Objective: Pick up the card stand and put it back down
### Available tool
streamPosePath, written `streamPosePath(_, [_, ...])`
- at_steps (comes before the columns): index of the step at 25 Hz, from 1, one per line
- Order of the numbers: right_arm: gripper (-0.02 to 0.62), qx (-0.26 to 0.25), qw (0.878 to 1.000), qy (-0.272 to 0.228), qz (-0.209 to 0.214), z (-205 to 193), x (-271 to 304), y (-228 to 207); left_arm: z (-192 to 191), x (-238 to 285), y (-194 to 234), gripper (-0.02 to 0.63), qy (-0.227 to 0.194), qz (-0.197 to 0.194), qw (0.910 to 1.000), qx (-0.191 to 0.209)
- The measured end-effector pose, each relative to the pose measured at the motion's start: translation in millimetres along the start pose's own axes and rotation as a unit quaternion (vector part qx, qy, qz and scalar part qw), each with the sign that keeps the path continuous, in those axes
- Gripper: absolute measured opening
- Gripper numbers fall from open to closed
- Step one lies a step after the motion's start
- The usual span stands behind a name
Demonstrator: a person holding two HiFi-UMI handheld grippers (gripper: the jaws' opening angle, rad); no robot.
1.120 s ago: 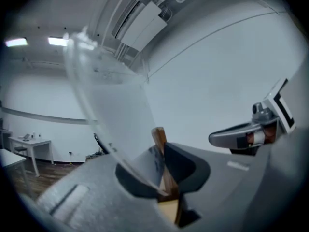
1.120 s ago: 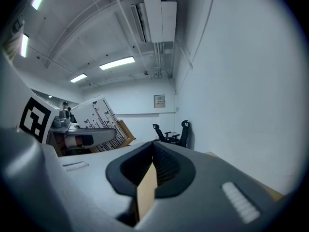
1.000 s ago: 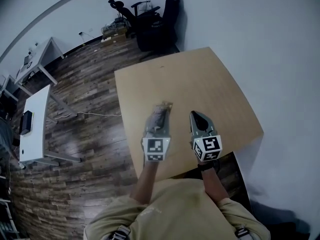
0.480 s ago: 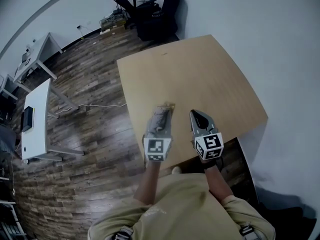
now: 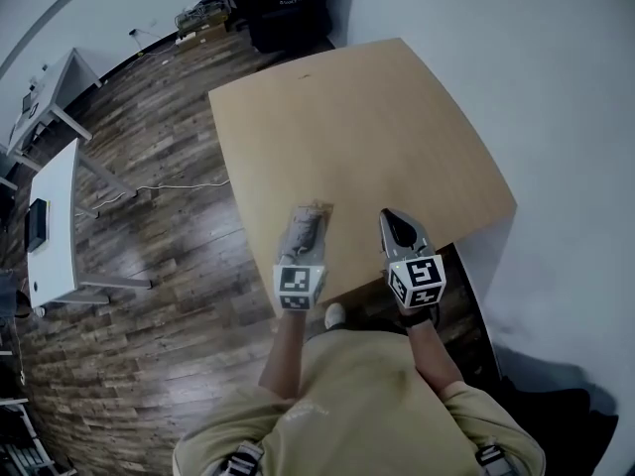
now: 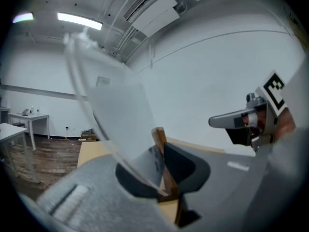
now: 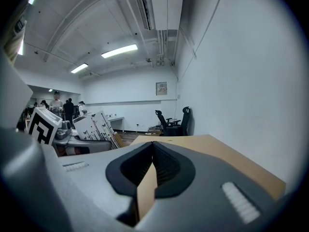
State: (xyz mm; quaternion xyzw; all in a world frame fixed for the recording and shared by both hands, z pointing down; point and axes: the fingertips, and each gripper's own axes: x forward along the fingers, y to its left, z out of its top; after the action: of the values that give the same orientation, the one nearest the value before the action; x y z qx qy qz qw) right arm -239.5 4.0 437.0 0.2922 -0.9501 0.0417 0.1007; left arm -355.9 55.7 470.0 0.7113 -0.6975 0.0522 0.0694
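The card stand [image 5: 317, 209], a small wooden base with a clear upright sheet, is held over the near part of the tan table [image 5: 377, 117]. My left gripper [image 5: 312, 218] is shut on it. In the left gripper view the wooden base [image 6: 159, 136] is pinched between the dark pads, and the clear sheet [image 6: 118, 120] leans up to the left. My right gripper [image 5: 390, 218] hovers beside it over the table's near edge, shut, with nothing in it. Its pads [image 7: 166, 166] meet in the right gripper view. The same gripper [image 6: 227, 122] shows at the right of the left gripper view.
A white wall runs along the table's right side. Black office chairs [image 5: 268, 3] stand beyond the far end. White desks [image 5: 50, 221] and a loose cable [image 5: 169, 186] are on the wooden floor to the left. People [image 7: 63, 105] stand far across the room.
Both grippers have drawn back toward the table's near edge and sunk lower. The left one still grips the card stand, and the right one stays shut and empty.
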Motion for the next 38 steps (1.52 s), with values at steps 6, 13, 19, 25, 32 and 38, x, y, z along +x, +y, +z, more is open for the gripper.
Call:
streamPosePath(6, [0.005, 0.006, 1.000, -0.021, 0.002, -1.9, -40.8, -7.5, 0.6, -13.9, -44.2, 0.042, 0.001, -0.013, 0.9995, 0.028])
streamPosePath(13, [0.005, 0.022, 0.997, -0.039, -0.056, -22.4, -135.7, -71.8, 3.3, -0.5, -162.1, 0.043, -0.005, -0.085, 0.9951, 0.051])
streamPosePath(19, [0.003, 0.054, 0.988, -0.053, -0.132, -42.9, -248.1, -131.6, 9.0, 18.0, -297.1, 0.043, 0.002, -0.180, 0.9804, 0.079])
streamPosePath(25, [0.004, 0.106, 0.974, -0.053, -0.195, -84.3, -321.5, -175.7, 11.7, 39.3, -402.8, 0.043, 0.011, -0.263, 0.9596, 0.099])
streamPosePath(32, [0.004, 0.143, 0.955, -0.055, -0.252, -118.4, -356.5, -223.9, 5.3, 84.0, -472.5, 0.041, 0.023, -0.346, 0.9269, 0.143])
streamPosePath(38, [0.003, 0.167, 0.939, -0.049, -0.297, -132.5, -336.9, -276.9, -0.2, 155.8, -482.1, 0.043, 0.048, -0.402, 0.9006, 0.158])
